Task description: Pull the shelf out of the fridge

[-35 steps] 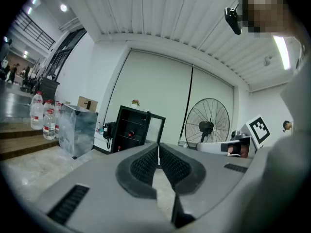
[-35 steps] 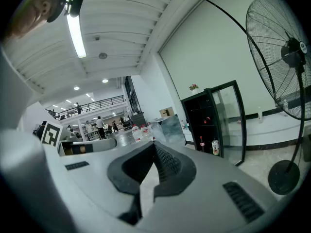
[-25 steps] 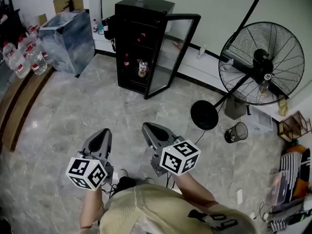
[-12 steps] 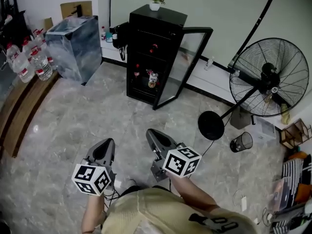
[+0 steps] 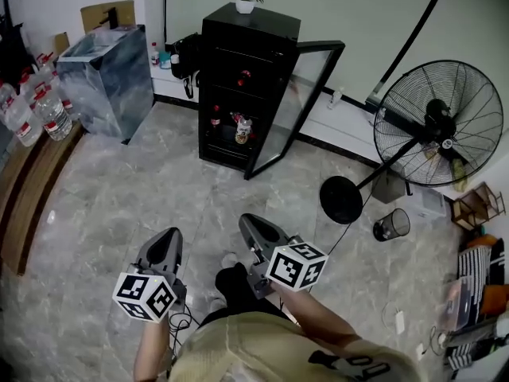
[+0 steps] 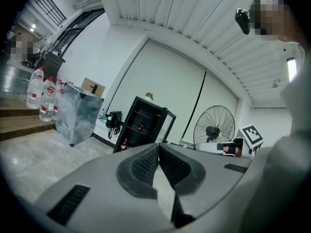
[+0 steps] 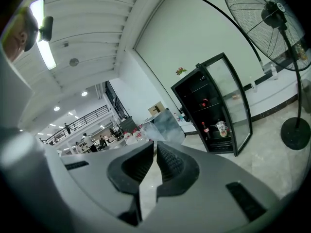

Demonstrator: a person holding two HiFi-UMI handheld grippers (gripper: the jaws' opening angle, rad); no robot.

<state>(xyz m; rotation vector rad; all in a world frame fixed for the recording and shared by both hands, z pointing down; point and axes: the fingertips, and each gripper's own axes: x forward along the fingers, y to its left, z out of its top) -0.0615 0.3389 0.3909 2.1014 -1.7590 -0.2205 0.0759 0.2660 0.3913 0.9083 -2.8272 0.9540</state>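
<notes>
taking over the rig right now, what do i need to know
Left hand-held gripper: shut, empty.
Right hand-held gripper: shut, empty.
Both are held low before the person, far short of the fridge across the floor.
Fridge door stands open; shelves sit inside, bottles on them.
Done: door open.
Left: walk up, grip a shelf, pull it out.

- The floor (image 5: 159,181) is of grey marbled tiles and is glossy.
- The wall (image 5: 374,6) at the back is pale and plain, with a low white ledge (image 5: 350,122) along its foot.
- A big black standing fan (image 5: 433,122) is at the right, and a small wire bin (image 5: 390,224) is near its round base.
- At the left are a grey marbled cabinet (image 5: 107,74) and water bottles (image 5: 48,114) on wooden steps (image 5: 32,189).
- A long lamp (image 7: 46,47) shines on the white ribbed ceiling (image 7: 97,13).
</notes>
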